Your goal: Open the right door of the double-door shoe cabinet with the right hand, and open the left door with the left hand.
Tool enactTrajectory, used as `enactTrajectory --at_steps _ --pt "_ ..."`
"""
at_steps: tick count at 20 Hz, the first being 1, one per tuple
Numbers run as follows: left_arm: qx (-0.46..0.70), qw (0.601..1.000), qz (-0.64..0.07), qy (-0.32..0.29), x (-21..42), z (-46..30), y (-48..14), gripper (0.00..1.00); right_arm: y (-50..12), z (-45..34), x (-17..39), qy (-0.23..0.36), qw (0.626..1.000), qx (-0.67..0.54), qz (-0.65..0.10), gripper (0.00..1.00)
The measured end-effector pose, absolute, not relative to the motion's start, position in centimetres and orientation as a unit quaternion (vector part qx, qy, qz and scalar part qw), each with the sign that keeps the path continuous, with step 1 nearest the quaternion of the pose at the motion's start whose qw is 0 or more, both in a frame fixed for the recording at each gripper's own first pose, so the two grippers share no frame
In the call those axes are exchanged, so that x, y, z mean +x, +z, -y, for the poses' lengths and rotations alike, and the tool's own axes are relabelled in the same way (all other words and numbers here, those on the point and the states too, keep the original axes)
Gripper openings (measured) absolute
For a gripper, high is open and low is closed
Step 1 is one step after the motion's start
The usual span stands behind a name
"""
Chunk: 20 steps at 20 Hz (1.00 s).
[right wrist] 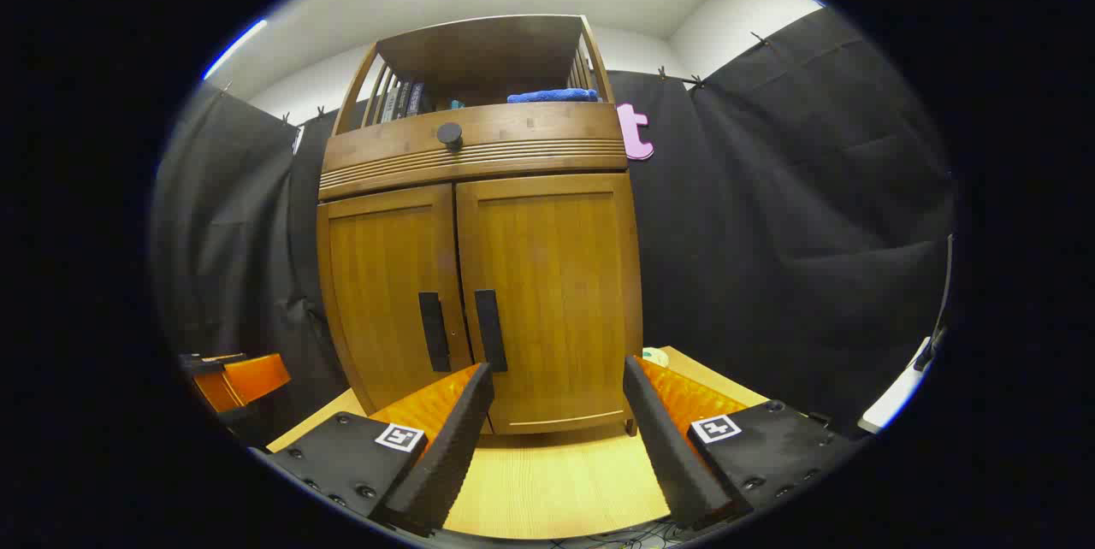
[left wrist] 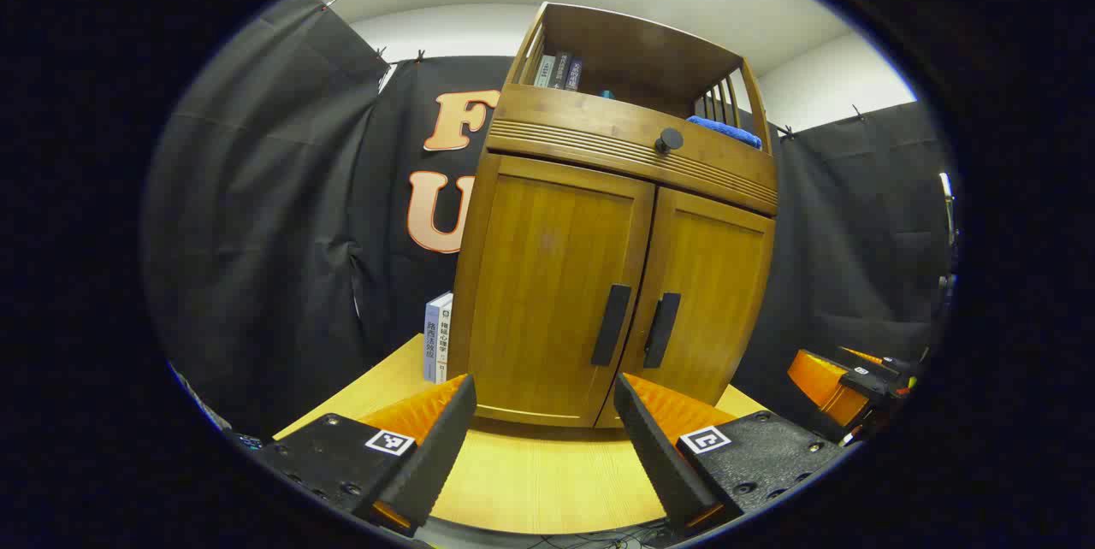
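1. You have books [left wrist: 558,70] standing upright at the left end of the top shelf [left wrist: 633,44].
2. A blue cloth [left wrist: 724,131] lies folded at that shelf's right end.
3. Below the shelf, a round dark knob [left wrist: 669,139] sits on the ribbed drawer front [left wrist: 599,143].
4. Two more books [left wrist: 438,337] stand on the table [left wrist: 530,481], against the wooden side panel at your left.

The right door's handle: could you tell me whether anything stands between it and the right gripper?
Nothing visible does. The right gripper is open, with only bare tabletop before the right door's handle.
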<state>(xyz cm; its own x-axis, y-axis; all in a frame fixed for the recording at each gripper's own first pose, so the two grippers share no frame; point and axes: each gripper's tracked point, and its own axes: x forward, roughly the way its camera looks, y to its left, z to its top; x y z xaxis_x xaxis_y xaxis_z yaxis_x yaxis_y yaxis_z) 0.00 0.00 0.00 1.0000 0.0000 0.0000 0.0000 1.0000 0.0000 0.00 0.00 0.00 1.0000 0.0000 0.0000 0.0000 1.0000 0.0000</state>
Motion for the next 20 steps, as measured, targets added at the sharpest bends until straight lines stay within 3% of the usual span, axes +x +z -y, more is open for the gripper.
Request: enactTrajectory --at_steps 20 --pt "0.007 1.000 0.003 0.017 1.3 -1.6 -0.1 0.97 -0.1 -1.0 2.6 0.005 1.000 -0.012 -0.001 0.98"
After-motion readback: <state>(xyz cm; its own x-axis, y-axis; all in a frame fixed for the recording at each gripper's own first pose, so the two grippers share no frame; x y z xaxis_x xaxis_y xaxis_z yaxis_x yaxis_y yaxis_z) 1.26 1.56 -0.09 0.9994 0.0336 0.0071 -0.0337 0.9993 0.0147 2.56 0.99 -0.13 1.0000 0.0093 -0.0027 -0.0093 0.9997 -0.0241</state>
